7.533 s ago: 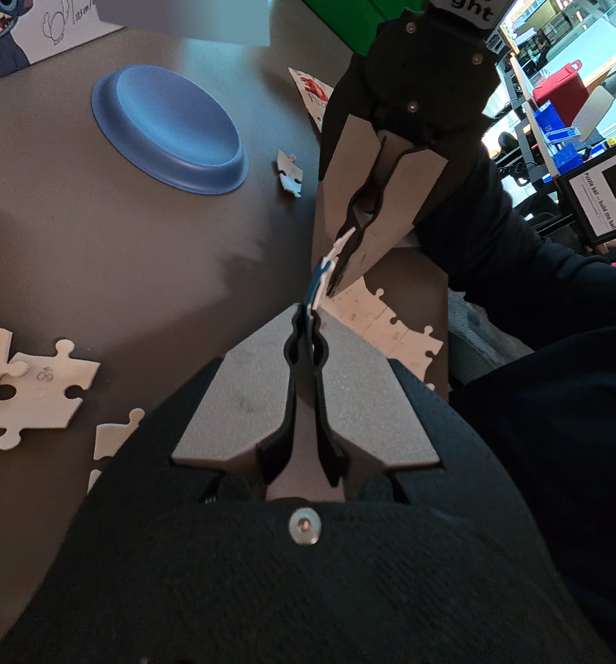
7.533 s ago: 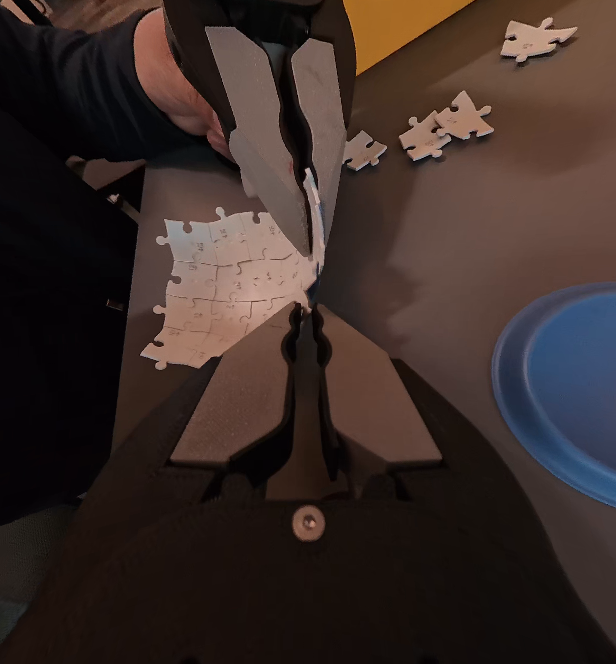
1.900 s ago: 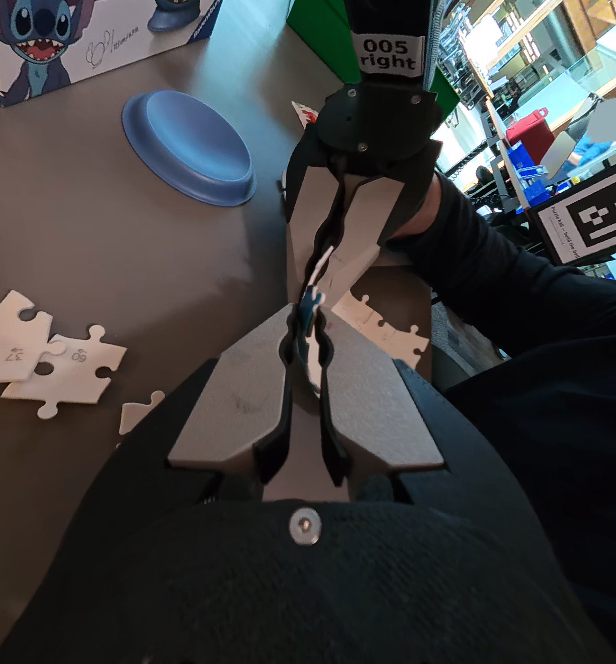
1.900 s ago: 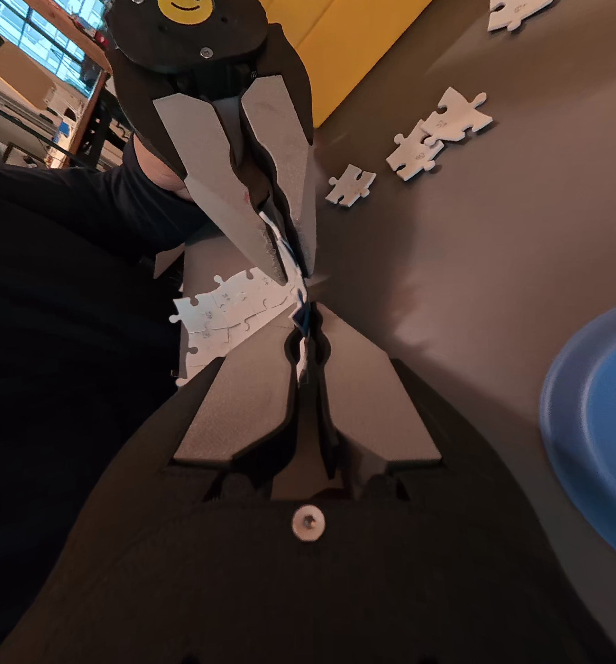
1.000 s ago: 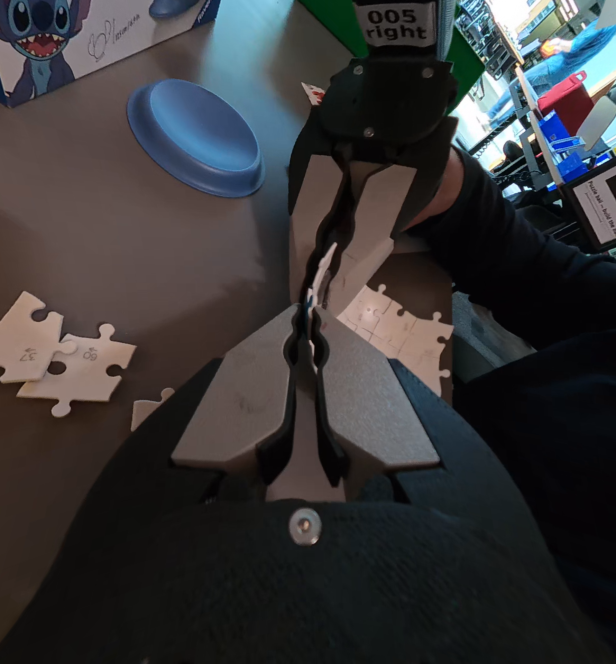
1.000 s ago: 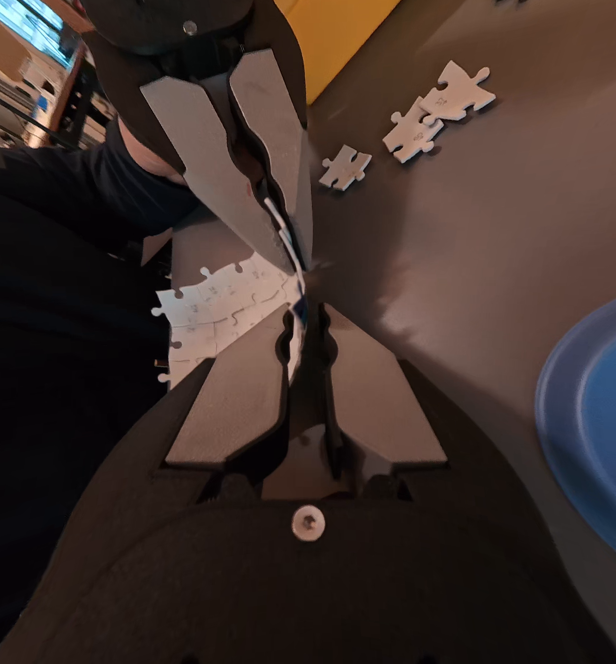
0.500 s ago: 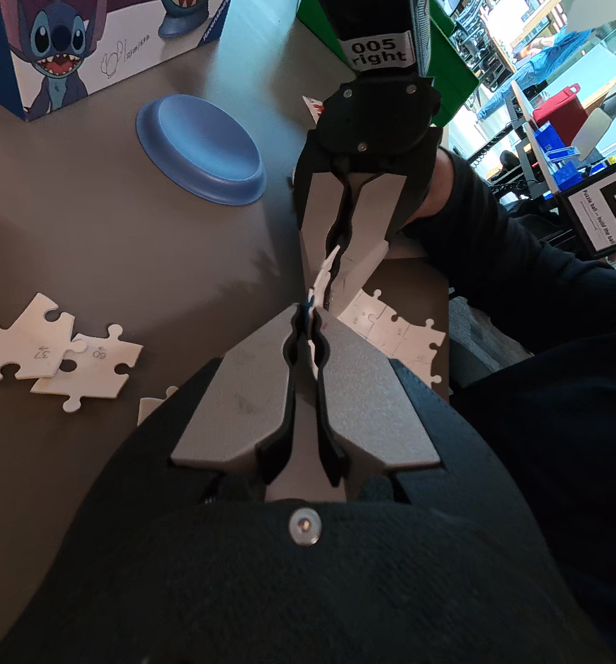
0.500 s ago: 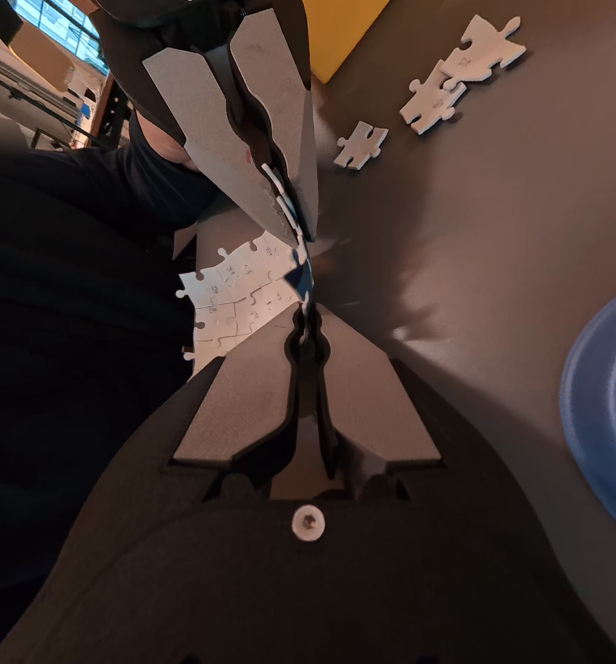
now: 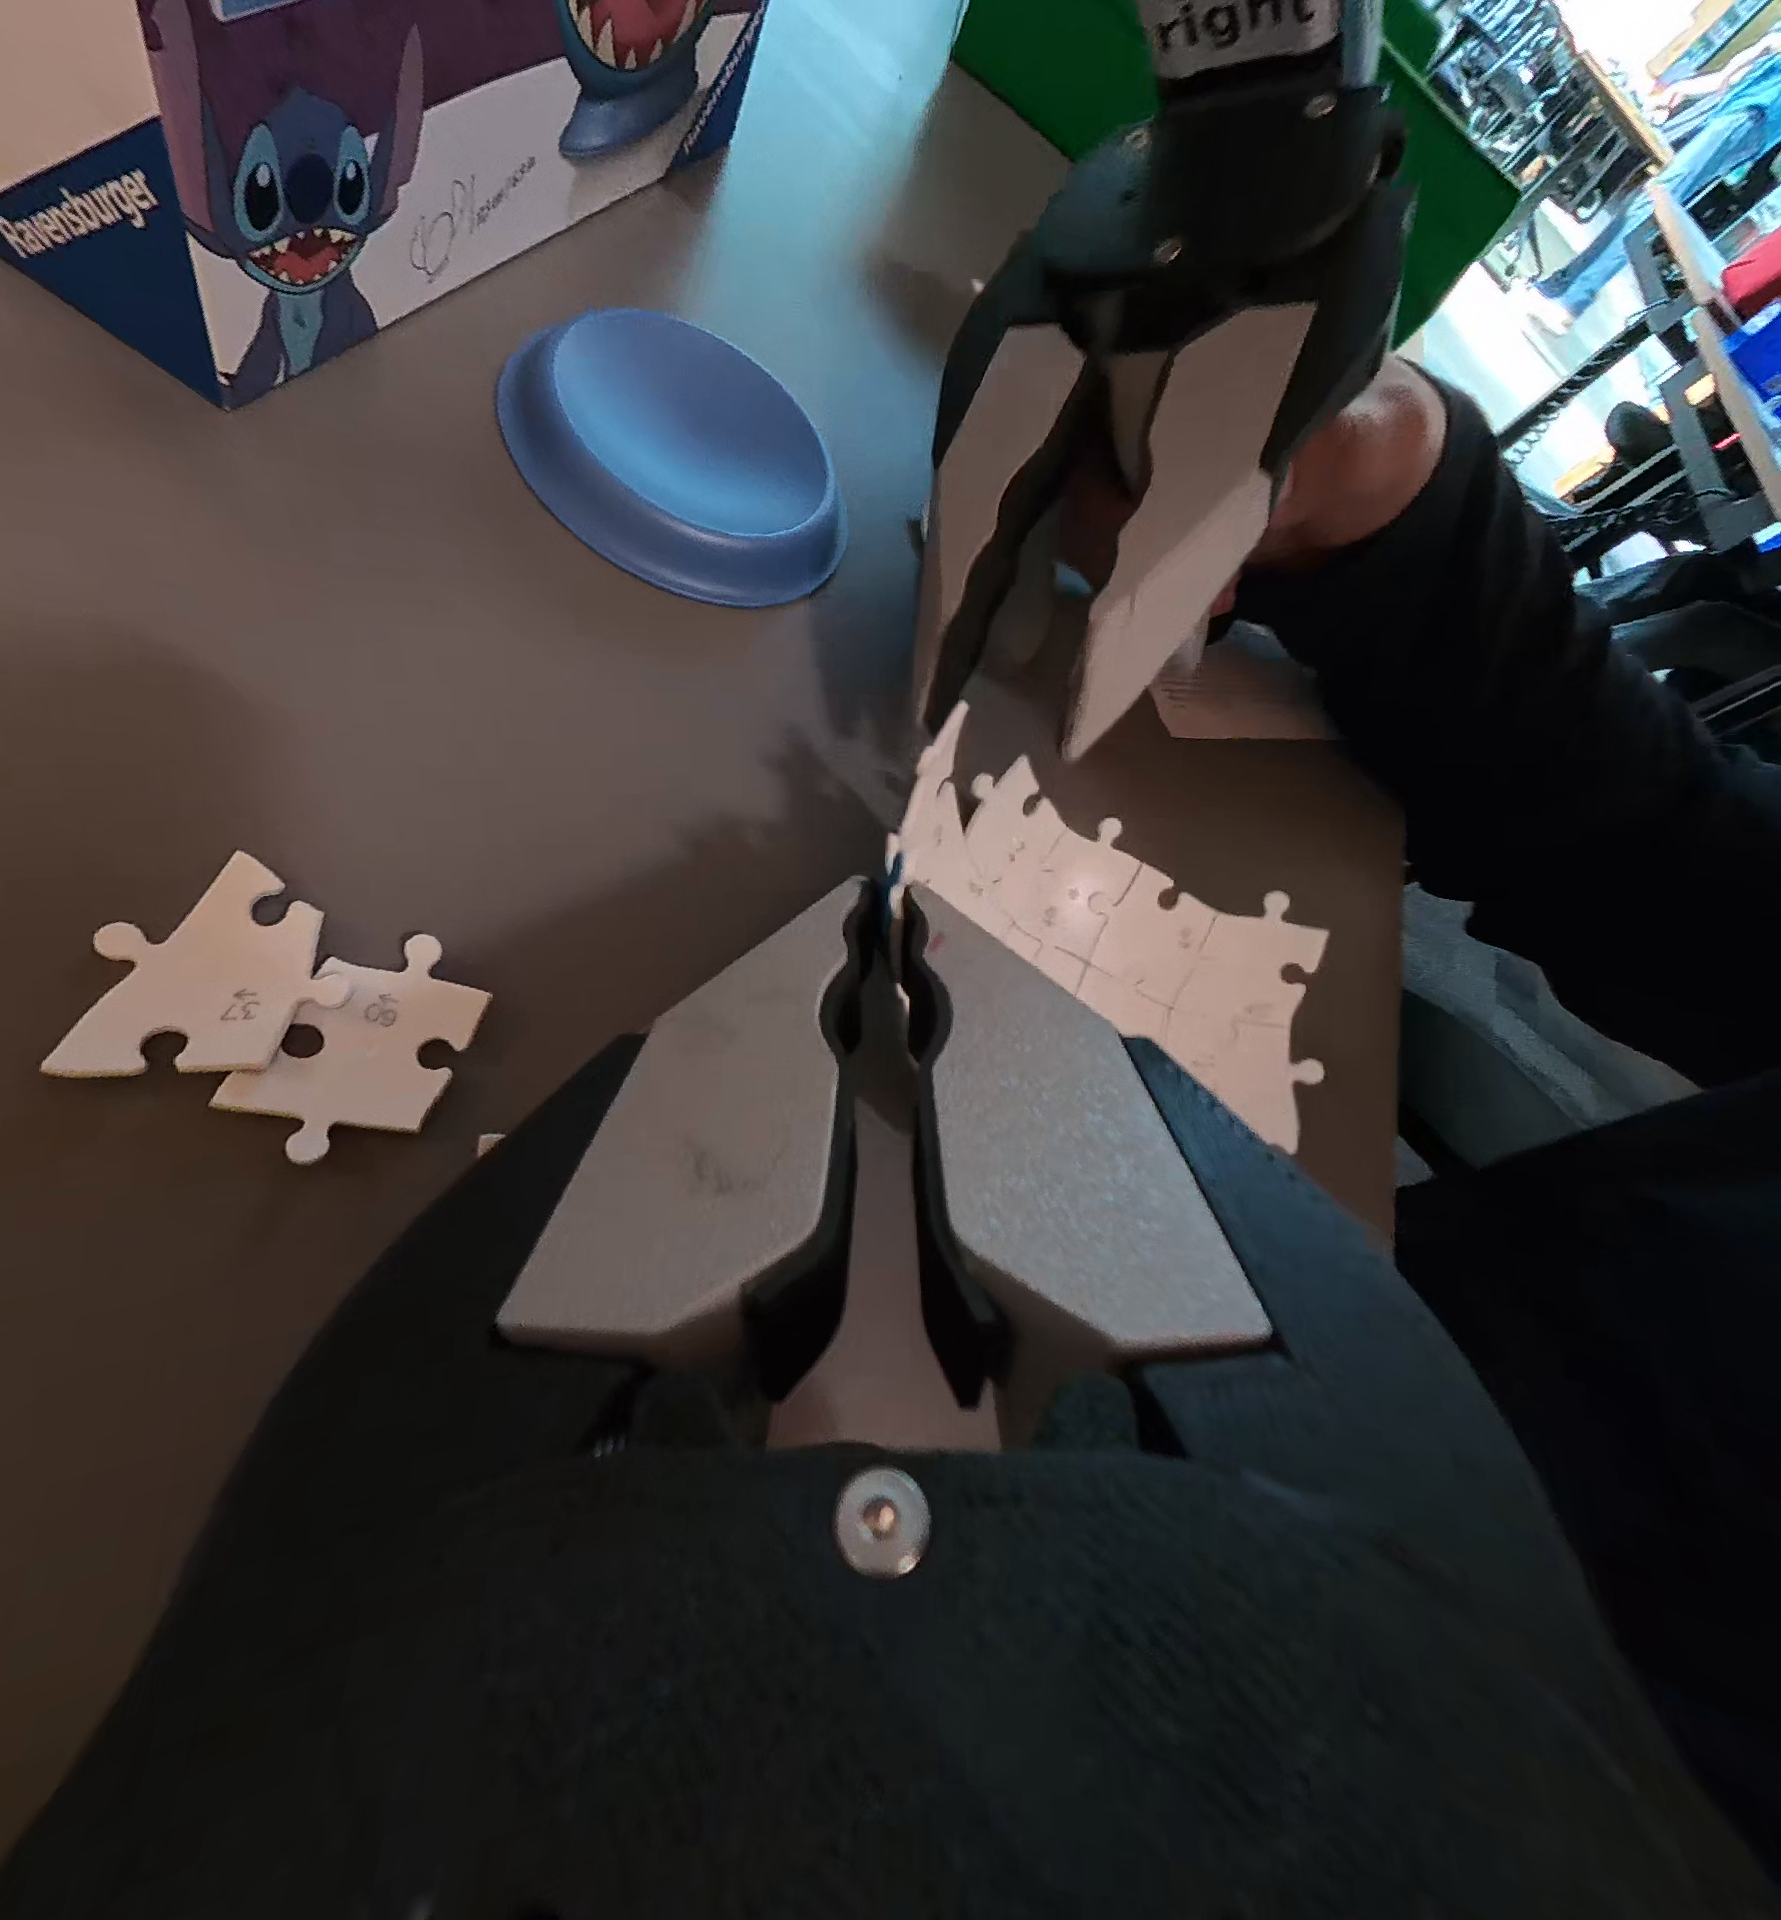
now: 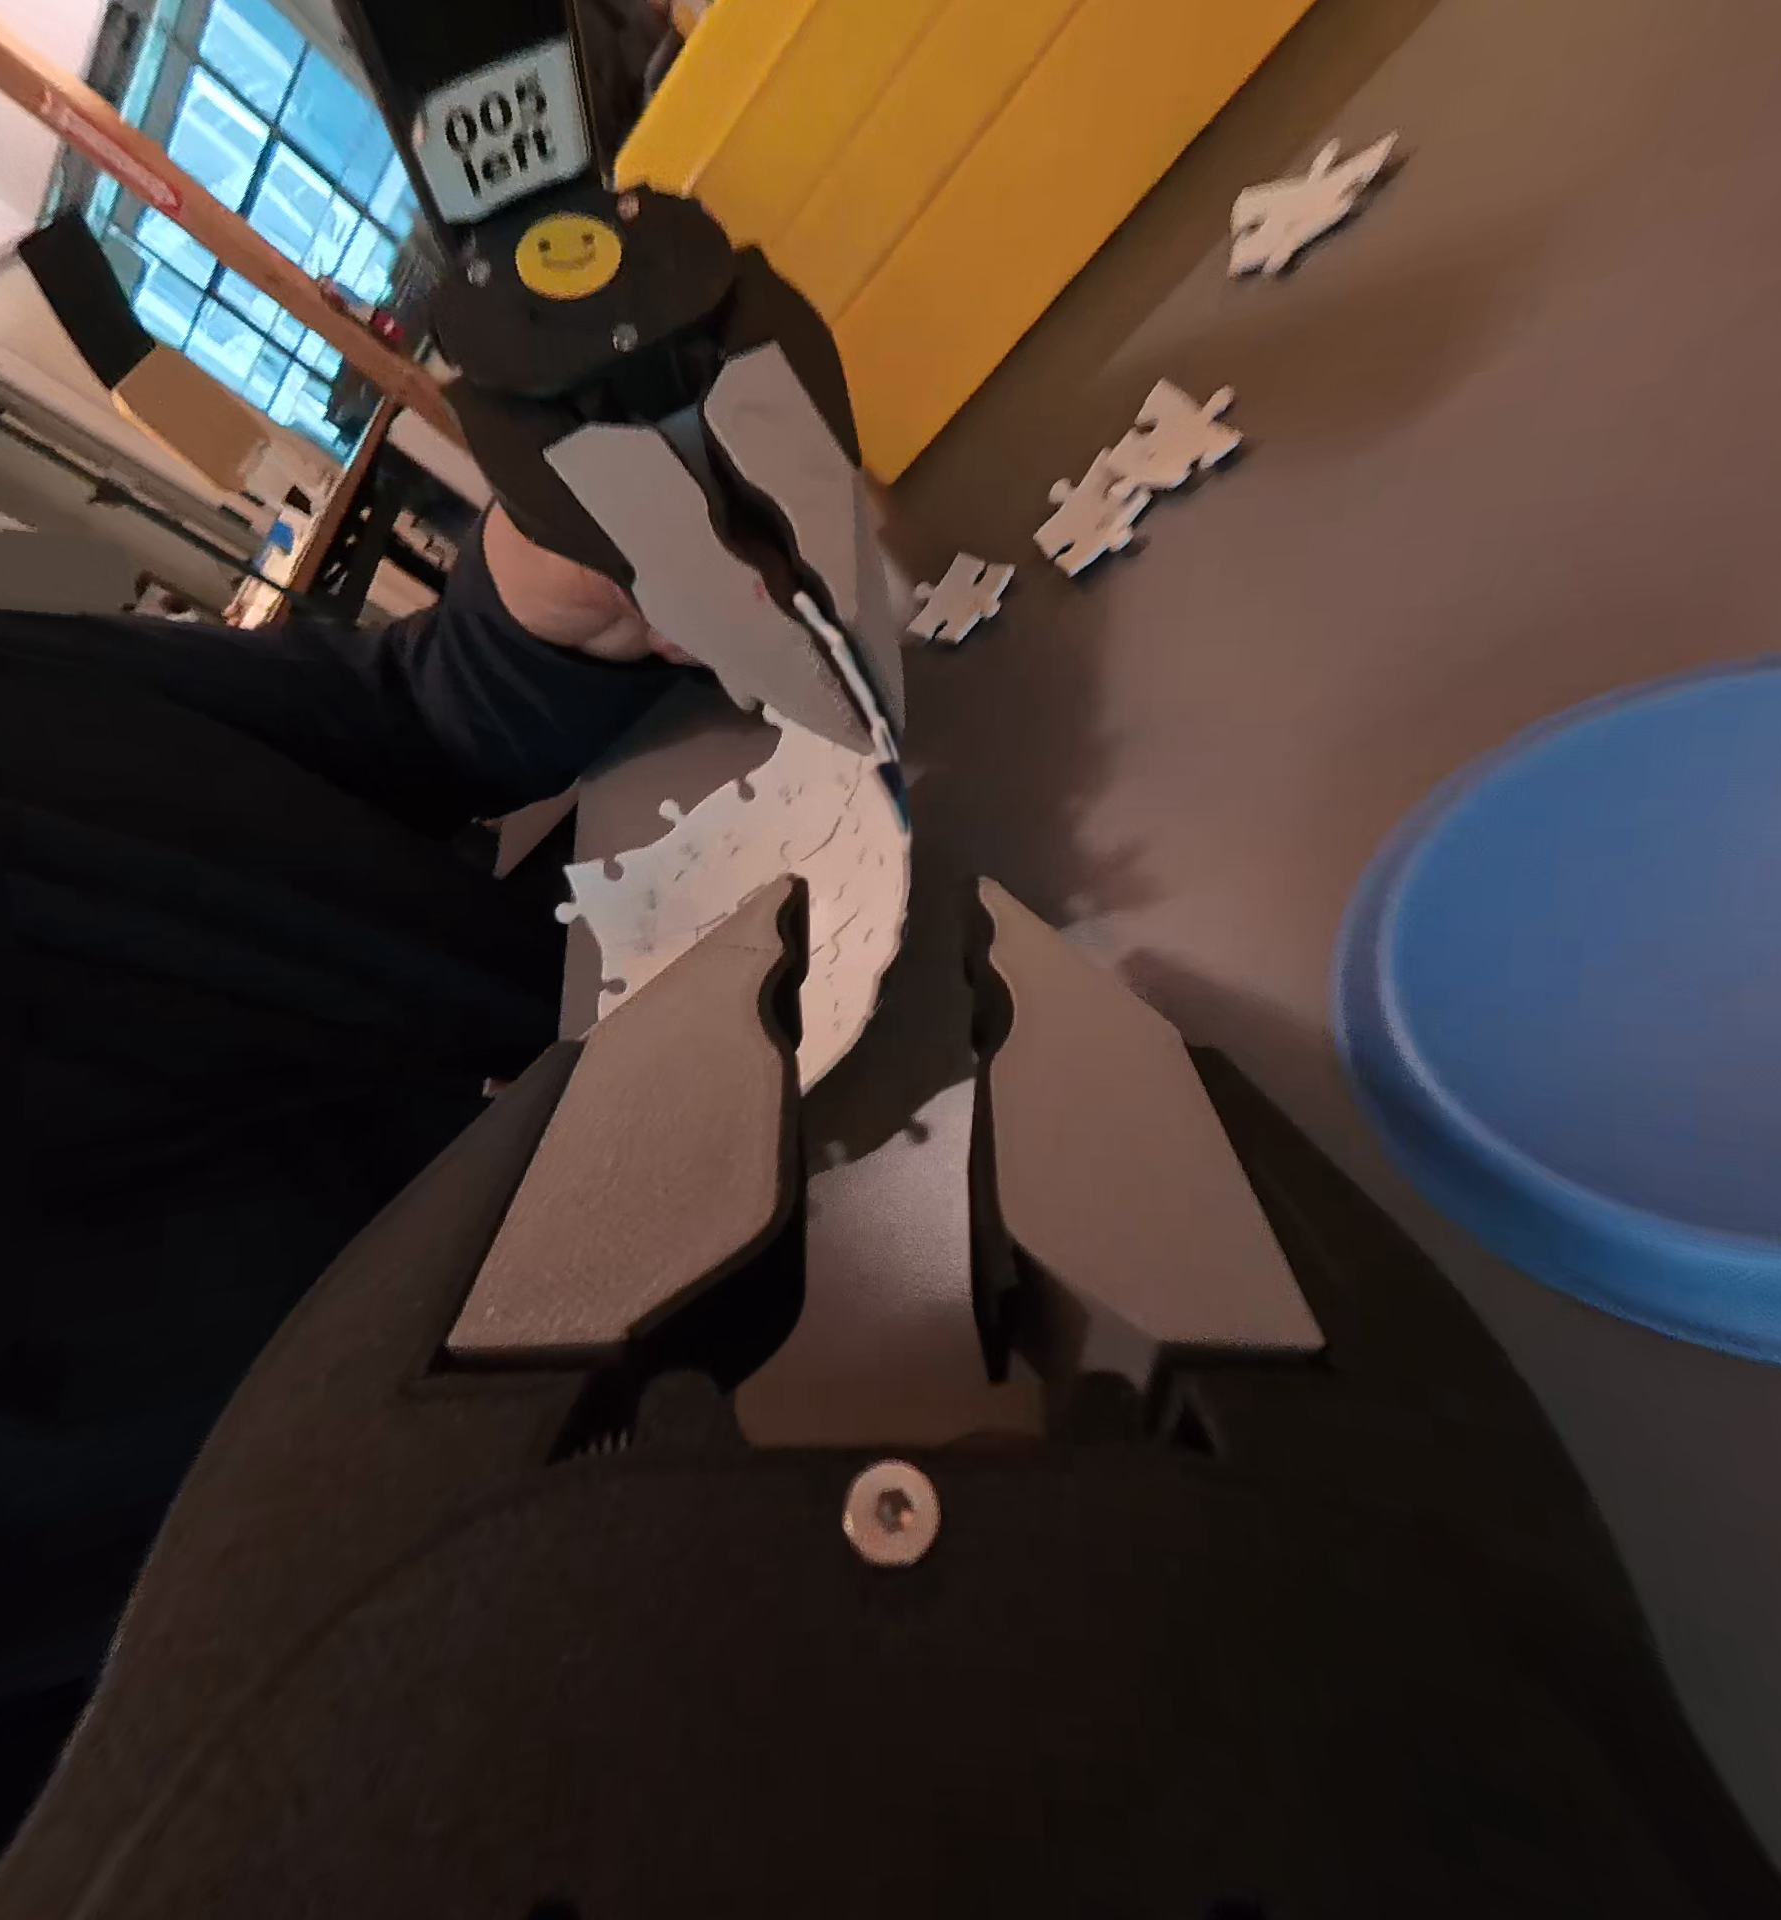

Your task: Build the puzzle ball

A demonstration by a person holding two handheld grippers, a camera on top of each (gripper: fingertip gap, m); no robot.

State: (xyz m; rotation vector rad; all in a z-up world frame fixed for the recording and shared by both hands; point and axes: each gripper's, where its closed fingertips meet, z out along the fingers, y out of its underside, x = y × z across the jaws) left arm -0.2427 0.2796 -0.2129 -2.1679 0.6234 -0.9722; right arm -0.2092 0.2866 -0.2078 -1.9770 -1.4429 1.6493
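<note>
Left wrist view: your left gripper (image 9: 888, 902) fingers are pinching the edge of the joined puzzle section (image 9: 1125, 935), which fans out to 2 o'clock above the counter (image 9: 346, 727). Right gripper (image 9: 1011, 727) at 12 is spread.

Right wrist view: right gripper (image 10: 881, 935) fingers apart, empty; section (image 10: 761, 873) curves at 11; blue stand (image 10: 1613, 997) at 3.

The right gripper (image 10: 881, 925) has its jaws spread apart, empty. Ahead, the left gripper (image 10: 870, 717) pinches the curved puzzle section (image 10: 761, 883) (white side showing) above the worktop (image 10: 1385, 520).
</note>
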